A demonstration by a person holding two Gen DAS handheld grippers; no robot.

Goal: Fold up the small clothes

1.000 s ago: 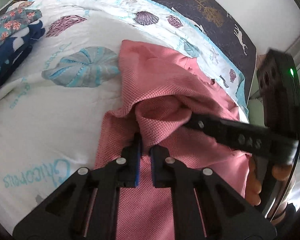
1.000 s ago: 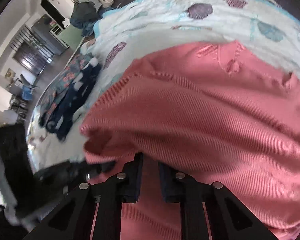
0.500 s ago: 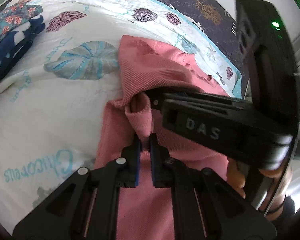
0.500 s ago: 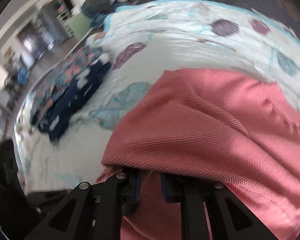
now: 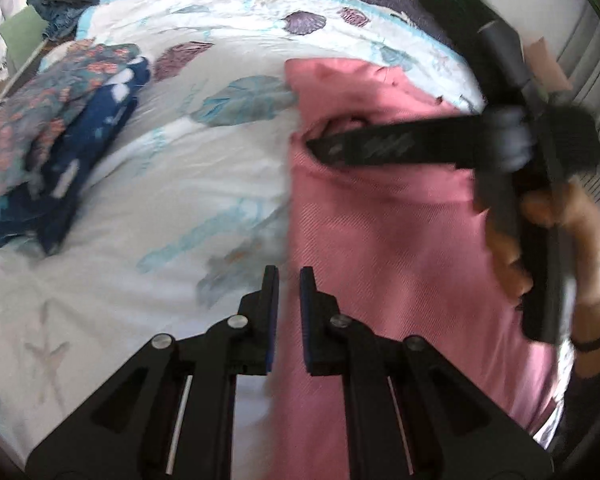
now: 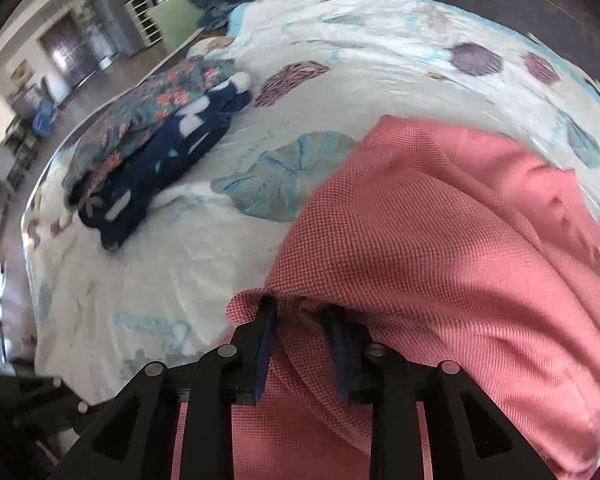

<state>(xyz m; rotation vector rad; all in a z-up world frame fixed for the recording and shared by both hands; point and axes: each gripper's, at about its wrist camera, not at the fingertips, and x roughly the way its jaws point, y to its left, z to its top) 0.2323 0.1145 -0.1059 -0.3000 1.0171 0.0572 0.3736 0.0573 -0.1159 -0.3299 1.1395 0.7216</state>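
- I count one pink garment on the bed.
- One quilt lies under it, printed with shells.
- One stack of folded clothes sits to the side; I make out two pieces in it, a floral one and a navy one.
- I carry two claws: my left claw and my right claw.
- One hand of mine shows.
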